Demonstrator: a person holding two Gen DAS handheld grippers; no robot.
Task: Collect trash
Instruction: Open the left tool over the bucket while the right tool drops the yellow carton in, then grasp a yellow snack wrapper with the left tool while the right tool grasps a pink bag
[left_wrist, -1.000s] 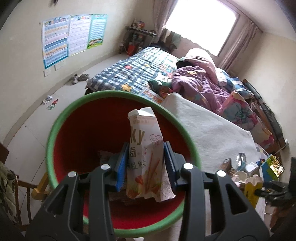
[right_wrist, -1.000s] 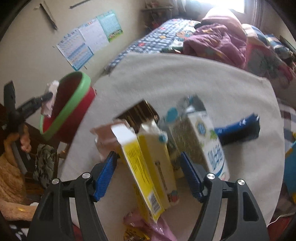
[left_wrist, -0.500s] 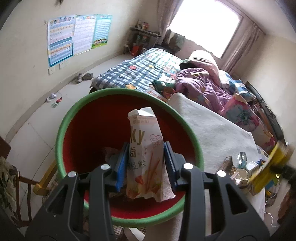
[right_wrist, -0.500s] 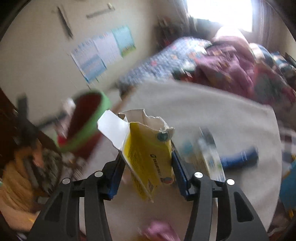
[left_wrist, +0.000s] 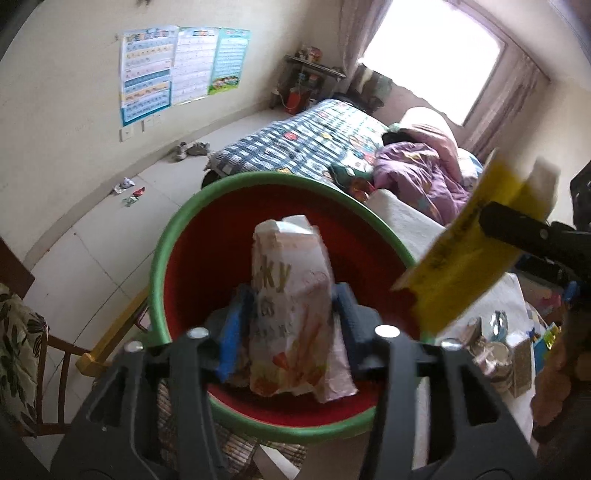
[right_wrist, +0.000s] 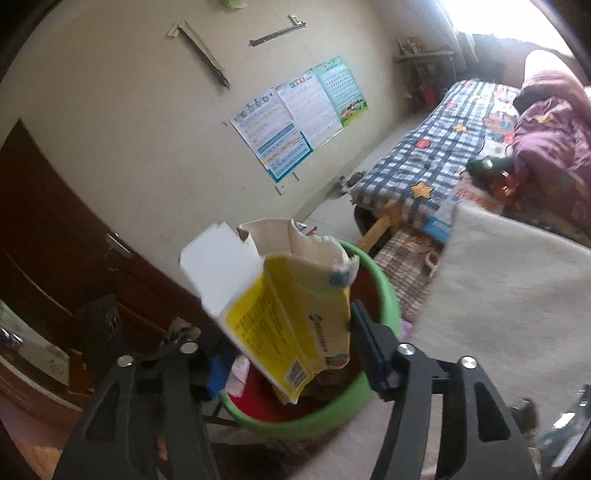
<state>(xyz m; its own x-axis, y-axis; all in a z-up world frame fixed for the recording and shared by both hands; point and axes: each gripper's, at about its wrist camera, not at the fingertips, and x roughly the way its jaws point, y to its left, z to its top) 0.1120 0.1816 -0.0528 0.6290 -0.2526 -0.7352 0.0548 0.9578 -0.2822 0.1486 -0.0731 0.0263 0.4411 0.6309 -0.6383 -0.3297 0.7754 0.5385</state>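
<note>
On the far left wall hang three study posters (left_wrist: 177, 70), and below them a few scraps of wrapper (left_wrist: 129, 192) lie on the floor (left_wrist: 92, 236) beside a pair of shoes (left_wrist: 192, 148). Nearer, the red bin with a green rim (left_wrist: 177, 236) stands off the table's left edge.

The left hand-held gripper (left_wrist: 291, 325) hangs over the bin's mouth. Its jaws have just been opening: the white and pink snack bag (left_wrist: 291, 306) stands upright between them, with a gap showing on the blue-padded side, so the pads no longer squeeze it. The bag's lower end is inside the bin's rim.

To the right, the right hand-held gripper (right_wrist: 284, 354) reaches in over the same bin (right_wrist: 388, 295). Its jaws have also just been opening. The torn yellow carton (right_wrist: 288, 328), its white flap raised, sits tilted between them; the right pad looks to touch the carton's edge, the left pad stands clear of it, so the grip appears let go. The carton's lower corner points down into the bin.

Further right, the table (left_wrist: 406, 218) with its pale cloth carries more litter at its near right corner: a small brown carton (left_wrist: 521, 365) and crumpled foil pieces (left_wrist: 491, 354). Beyond it lies the checked bed (left_wrist: 295, 147) with a purple quilt (left_wrist: 421, 177).
</note>
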